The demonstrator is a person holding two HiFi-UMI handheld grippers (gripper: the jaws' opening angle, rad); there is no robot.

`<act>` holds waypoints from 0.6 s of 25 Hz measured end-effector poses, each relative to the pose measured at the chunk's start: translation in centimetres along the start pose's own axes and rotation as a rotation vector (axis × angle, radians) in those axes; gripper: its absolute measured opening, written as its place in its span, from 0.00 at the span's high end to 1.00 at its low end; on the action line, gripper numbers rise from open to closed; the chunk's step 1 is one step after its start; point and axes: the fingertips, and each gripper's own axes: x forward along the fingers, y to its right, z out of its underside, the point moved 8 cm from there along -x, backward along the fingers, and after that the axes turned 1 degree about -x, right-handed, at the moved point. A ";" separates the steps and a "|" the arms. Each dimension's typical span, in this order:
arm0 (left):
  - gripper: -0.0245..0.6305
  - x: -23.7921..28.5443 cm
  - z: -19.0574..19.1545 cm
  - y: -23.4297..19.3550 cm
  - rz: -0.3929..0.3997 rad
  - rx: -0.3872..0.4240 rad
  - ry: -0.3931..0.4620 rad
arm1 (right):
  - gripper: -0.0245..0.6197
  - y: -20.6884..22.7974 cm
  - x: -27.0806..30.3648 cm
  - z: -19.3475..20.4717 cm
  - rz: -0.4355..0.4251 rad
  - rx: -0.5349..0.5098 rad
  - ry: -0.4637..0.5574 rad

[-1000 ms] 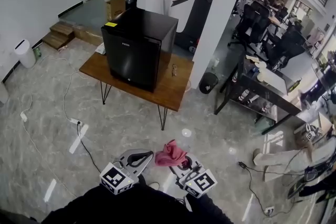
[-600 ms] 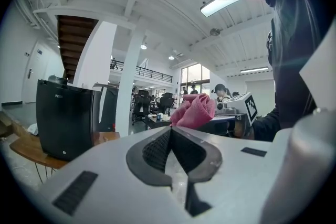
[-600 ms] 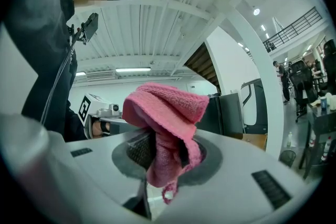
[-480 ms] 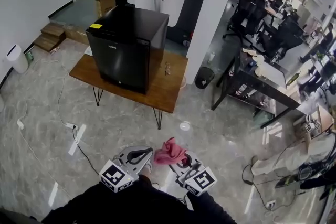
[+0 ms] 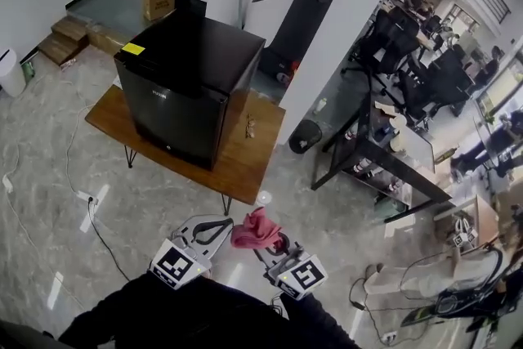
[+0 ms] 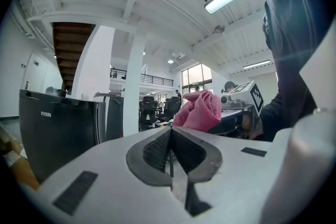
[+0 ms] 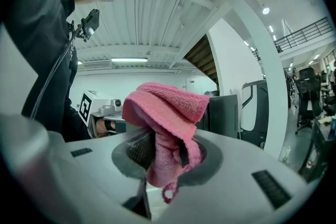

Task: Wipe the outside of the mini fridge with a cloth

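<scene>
Right gripper point(image 7: 157, 157) fingers pinch the pink cloth point(image 7: 165, 107), left gripper point(image 6: 170, 152) fingers pressed together on nothing, fridge point(image 5: 184, 86) well ahead on the desk point(image 5: 245, 155): best to step close and lay a loose fold flat on the door before wiping.

1. The cloth point(image 7: 167, 113) clamped in my right gripper point(image 7: 161, 150) looked like pink terry, nubbly and matt.
2. That gripper and my left gripper point(image 6: 170, 139) were of smooth, pale, matt plastic.
3. The mini fridge point(image 5: 184, 86) showed black, faintly glossy panels.
4. Its table point(image 5: 249, 159) was brown wood, and the floor point(image 5: 49, 192) shone like polished stone.
</scene>
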 end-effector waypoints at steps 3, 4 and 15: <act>0.95 1.7 -0.9 -4.0 0.000 -0.017 0.022 | 0.80 2.8 3.5 -0.9 -0.006 -0.009 -0.011; 0.95 2.1 -1.1 -5.3 -0.003 -0.024 0.027 | 0.80 3.6 4.6 -1.0 -0.006 -0.010 -0.015; 0.95 6.6 -1.9 -15.1 -0.055 -0.059 0.047 | 0.80 12.0 13.7 -1.4 -0.012 -0.048 -0.042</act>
